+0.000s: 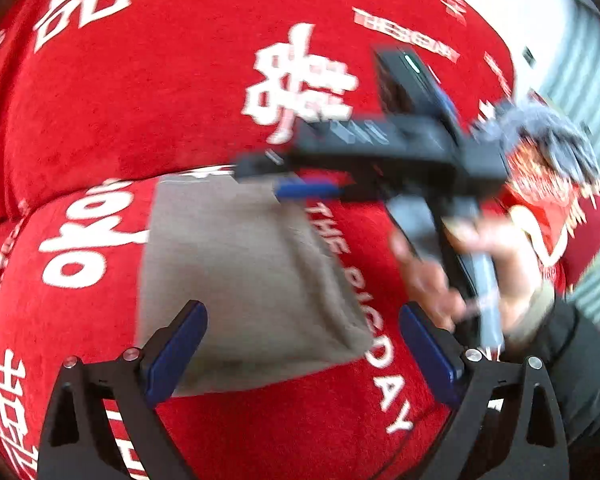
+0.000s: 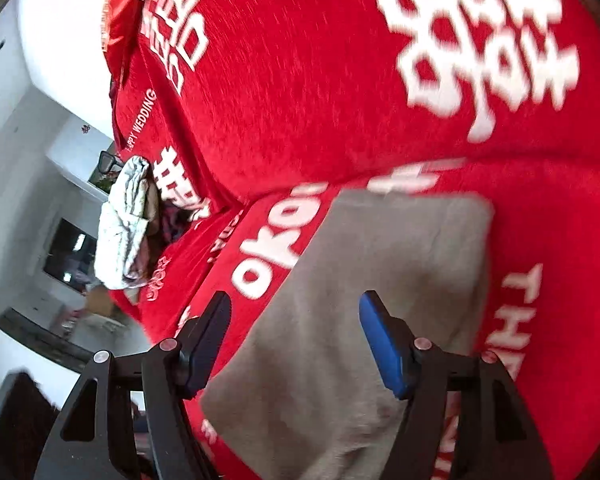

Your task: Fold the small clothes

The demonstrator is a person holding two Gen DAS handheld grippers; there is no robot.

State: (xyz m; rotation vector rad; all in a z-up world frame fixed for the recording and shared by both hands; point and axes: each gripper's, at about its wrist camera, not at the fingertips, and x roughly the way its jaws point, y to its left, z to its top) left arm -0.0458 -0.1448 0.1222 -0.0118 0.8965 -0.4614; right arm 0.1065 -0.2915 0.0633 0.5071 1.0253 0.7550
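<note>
A folded grey-beige garment (image 1: pixel 244 276) lies flat on the red sofa seat; it also shows in the right wrist view (image 2: pixel 384 280). My left gripper (image 1: pixel 300 344) is open just above the garment's near edge, holding nothing. My right gripper (image 2: pixel 296 340) is open over the garment's near left part and empty. In the left wrist view the right gripper (image 1: pixel 300 184) is blurred at the garment's far right corner, held by a hand (image 1: pixel 480 268).
The red sofa cover (image 1: pixel 140 100) with white lettering spans seat and backrest. A pile of light and dark clothes (image 2: pixel 128 220) lies on the seat to the left. A grey furry item (image 1: pixel 540 132) sits at the sofa's right end.
</note>
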